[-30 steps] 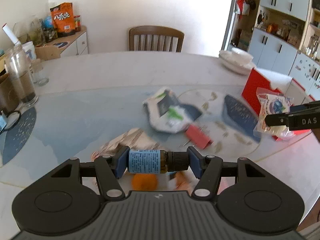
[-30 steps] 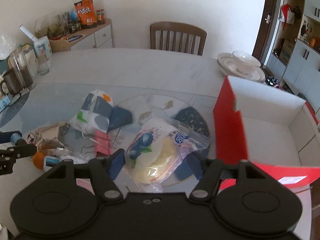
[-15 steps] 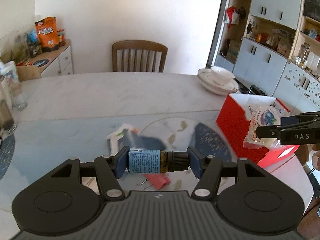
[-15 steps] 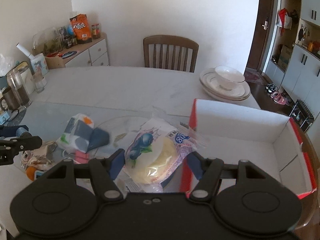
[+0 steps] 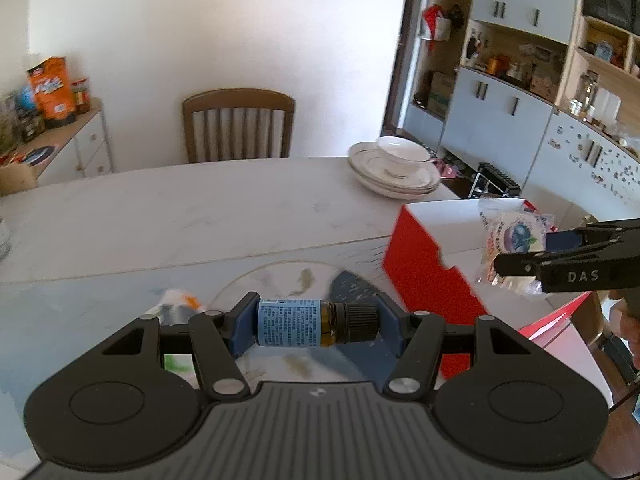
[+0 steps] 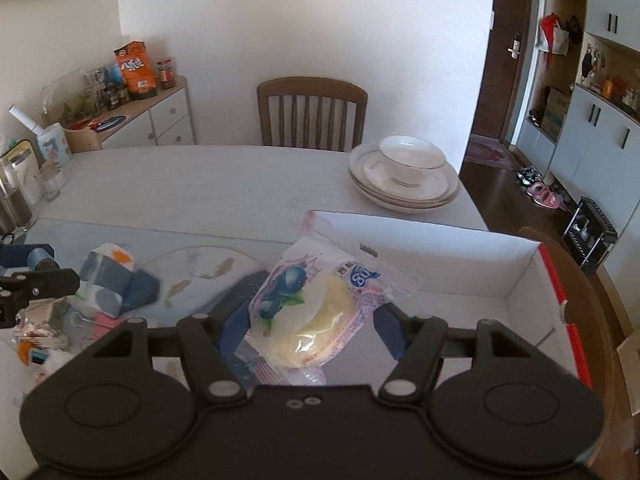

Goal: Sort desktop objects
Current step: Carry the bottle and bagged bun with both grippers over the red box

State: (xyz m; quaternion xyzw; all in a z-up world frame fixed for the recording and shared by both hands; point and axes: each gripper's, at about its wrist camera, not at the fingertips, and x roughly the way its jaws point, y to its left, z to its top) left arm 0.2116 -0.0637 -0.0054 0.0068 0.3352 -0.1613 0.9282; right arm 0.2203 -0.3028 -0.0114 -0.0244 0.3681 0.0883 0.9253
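Around the table, we see a lived-in dining room.
A brown slatted wooden chair [image 6: 312, 112] stands at the far edge of the pale marble table [image 6: 224, 184]; a white bowl on stacked plates [image 6: 404, 176] sits near its right corner, and an orange snack bag [image 6: 135, 69] tops the white sideboard [image 6: 160, 120].
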